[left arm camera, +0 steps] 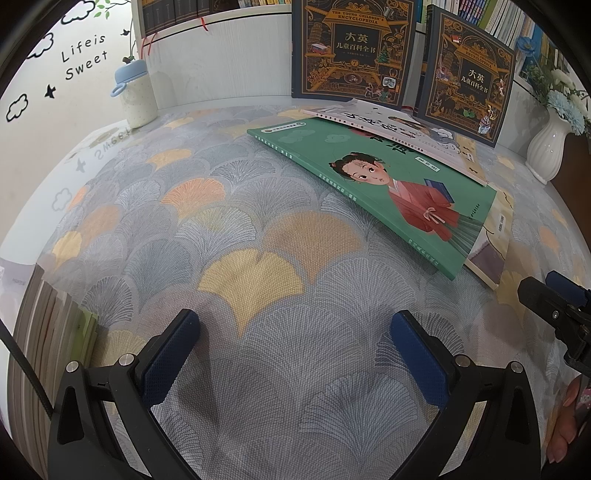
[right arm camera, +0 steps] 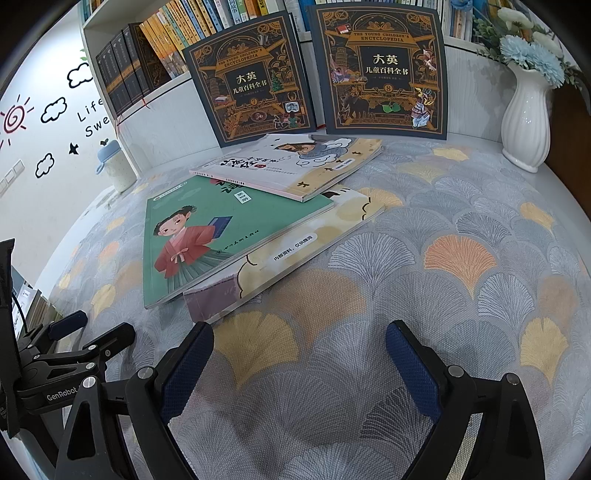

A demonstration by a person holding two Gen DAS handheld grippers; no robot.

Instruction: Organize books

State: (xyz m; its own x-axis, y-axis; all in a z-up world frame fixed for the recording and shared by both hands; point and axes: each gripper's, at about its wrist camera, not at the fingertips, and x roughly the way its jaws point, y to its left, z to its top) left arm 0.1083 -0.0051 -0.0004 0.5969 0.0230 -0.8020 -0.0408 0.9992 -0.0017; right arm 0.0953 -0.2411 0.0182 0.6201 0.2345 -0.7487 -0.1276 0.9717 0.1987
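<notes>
A green book (left arm camera: pixel 376 192) (right arm camera: pixel 207 236) with a child in a red robe lies flat on the patterned table. It rests partly on a cream book (right arm camera: pixel 295 251) (left arm camera: pixel 495 243). A white book (right arm camera: pixel 291 166) (left arm camera: pixel 399 129) lies across their far ends. Two dark encyclopedia volumes, number 7 (left arm camera: pixel 351 48) (right arm camera: pixel 251 77) and number 8 (left arm camera: pixel 469 77) (right arm camera: pixel 384 70), lean upright against the shelf behind. My left gripper (left arm camera: pixel 295 350) is open and empty, short of the green book. My right gripper (right arm camera: pixel 299 354) is open too, just in front of the cream book's near corner.
A white vase (right arm camera: pixel 528 118) (left arm camera: pixel 546 147) with blue flowers stands at the right. At the back left is a pale cup with a blue lid (left arm camera: pixel 136 96) (right arm camera: pixel 116 166). A stack of books (left arm camera: pixel 48 332) sits at the left table edge. A shelf of books (right arm camera: pixel 207 22) runs behind.
</notes>
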